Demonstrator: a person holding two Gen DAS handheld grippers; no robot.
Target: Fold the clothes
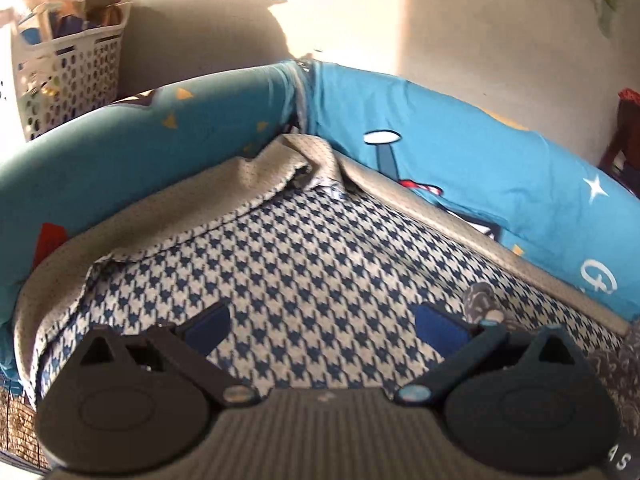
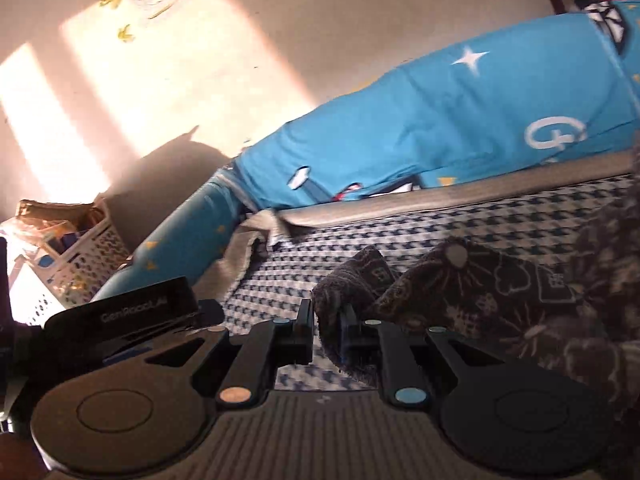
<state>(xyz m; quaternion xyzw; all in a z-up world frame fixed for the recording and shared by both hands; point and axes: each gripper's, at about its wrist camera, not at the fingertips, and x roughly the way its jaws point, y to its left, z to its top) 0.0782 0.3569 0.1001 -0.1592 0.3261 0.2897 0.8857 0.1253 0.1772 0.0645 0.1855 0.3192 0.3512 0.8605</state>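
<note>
Pinching dark garment (image 2: 480,292) on houndstooth sheet (image 1: 320,260), right fingers (image 2: 348,328); left fingers (image 1: 208,324) spread.

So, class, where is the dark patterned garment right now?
In the right wrist view, the dark patterned garment lies at the right on the houndstooth sheet, its near edge pinched in the right gripper.

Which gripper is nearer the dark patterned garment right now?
Right. The right gripper has its jaws closed on a fold of the dark patterned garment; the left gripper hangs open over the houndstooth sheet, beside the garment's edge.
</note>
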